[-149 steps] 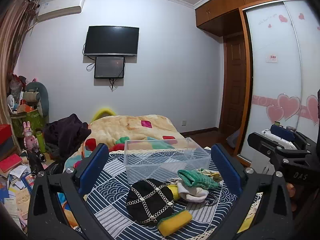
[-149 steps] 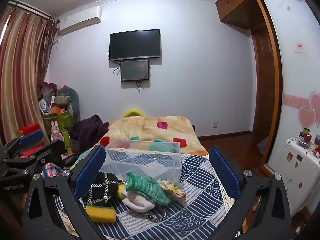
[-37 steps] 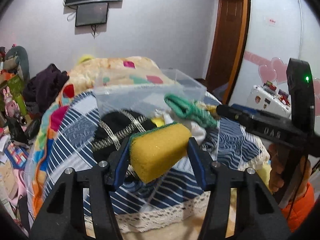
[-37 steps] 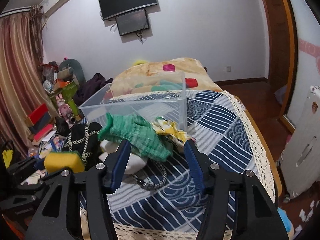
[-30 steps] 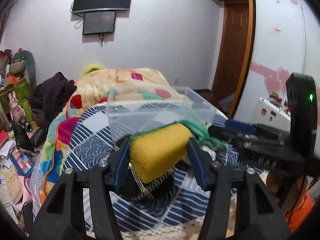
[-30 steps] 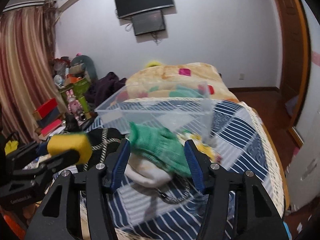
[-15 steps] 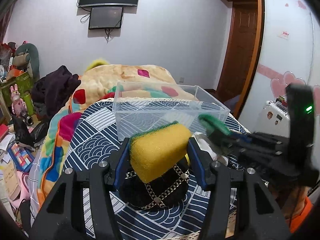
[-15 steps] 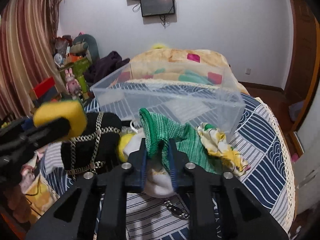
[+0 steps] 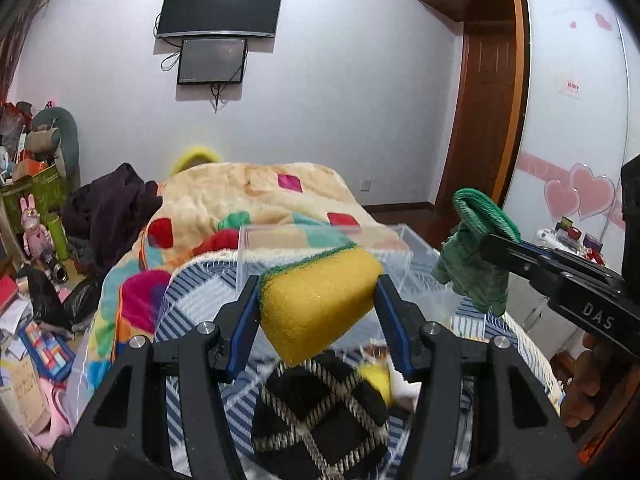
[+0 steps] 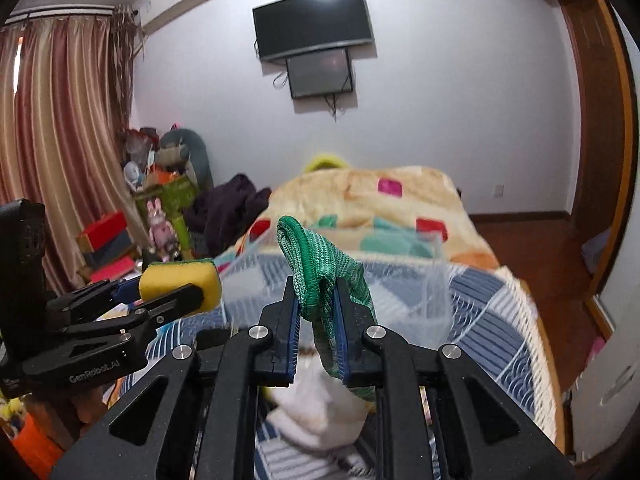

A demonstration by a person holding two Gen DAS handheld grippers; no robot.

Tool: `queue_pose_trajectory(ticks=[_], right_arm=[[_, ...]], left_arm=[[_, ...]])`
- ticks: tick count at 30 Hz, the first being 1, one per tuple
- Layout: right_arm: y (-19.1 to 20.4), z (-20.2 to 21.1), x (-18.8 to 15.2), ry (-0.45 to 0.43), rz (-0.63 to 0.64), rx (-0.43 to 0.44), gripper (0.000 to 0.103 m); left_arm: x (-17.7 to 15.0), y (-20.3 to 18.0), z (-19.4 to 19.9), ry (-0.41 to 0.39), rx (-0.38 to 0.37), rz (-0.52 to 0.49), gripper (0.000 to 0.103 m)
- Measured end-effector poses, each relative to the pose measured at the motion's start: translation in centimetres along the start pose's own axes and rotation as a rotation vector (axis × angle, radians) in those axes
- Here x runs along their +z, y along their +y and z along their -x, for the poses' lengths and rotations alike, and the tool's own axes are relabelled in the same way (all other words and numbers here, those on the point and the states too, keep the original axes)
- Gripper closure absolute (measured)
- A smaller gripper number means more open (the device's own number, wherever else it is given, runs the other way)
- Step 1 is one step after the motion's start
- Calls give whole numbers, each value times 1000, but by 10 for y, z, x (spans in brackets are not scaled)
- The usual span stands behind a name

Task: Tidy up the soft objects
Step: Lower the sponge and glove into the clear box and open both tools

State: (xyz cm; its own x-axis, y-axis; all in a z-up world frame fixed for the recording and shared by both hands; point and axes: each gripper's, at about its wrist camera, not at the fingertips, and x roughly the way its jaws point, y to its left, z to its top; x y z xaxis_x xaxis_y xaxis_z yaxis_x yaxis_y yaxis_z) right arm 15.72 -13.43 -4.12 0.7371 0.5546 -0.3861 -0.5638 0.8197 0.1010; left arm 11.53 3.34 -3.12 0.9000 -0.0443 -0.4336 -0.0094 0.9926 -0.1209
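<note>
Sponge (image 9: 320, 296) sits squeezed in the left gripper (image 9: 318, 320), lifted above the bed; the right gripper (image 10: 316, 320), nearly closed, pinches a dangling green glove (image 10: 320, 276). Beyond both stands the clear bin (image 9: 392, 248); I judge the glove's hanging end could snag its rim.

Clear bin (image 10: 400, 280) blurred behind glove (image 10: 320, 264)

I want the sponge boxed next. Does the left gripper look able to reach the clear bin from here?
Probably yes: the left gripper, shut on the yellow sponge, is held up with the clear bin just ahead; nothing stands between.
</note>
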Motion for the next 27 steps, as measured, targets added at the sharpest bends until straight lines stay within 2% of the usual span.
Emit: queue_pose_trajectory(ticks=[6,11,20,27], right_arm=[[-14,-16,25,-28,-12,-37,89],[-23,-41,29,12,-15,-75,89],[-32,-86,13,157,1,-98,89],[-45,-117,7,305,-19,-65,89]], left_arm=[[23,3,-35,40,4,-18,47],[30,5,-71,109,12,-39,47],[27,1,-125,242,20,-80,47],[16,-8,-156,356,22,-121,47]])
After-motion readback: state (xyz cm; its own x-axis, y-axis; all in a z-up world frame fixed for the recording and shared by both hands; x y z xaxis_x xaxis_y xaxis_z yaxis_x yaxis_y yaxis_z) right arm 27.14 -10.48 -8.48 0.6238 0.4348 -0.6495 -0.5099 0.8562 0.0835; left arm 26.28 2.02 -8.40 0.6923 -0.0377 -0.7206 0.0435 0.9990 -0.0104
